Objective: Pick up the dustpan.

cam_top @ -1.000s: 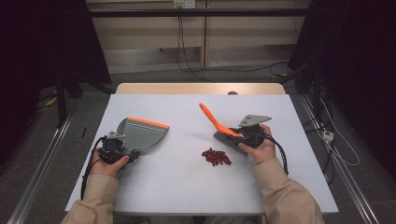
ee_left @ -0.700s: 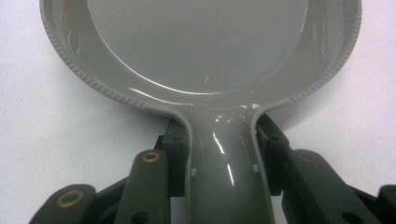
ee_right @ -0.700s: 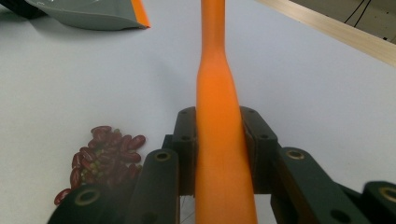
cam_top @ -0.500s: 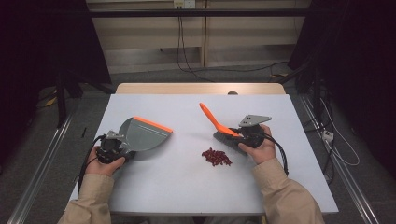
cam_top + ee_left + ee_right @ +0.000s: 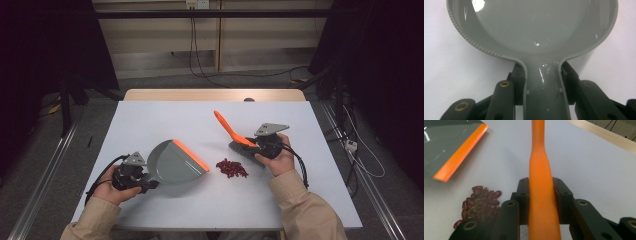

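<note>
Both grips clamped: left gripper (image 5: 131, 176) on dustpan (image 5: 172, 162), right gripper (image 5: 264, 146) on brush (image 5: 231, 131); press orange lip flat beside beans (image 5: 231, 168) before sweeping.

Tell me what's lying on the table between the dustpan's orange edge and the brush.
A small pile of red beans lies between the dustpan and the brush, seen in the high view.
</note>
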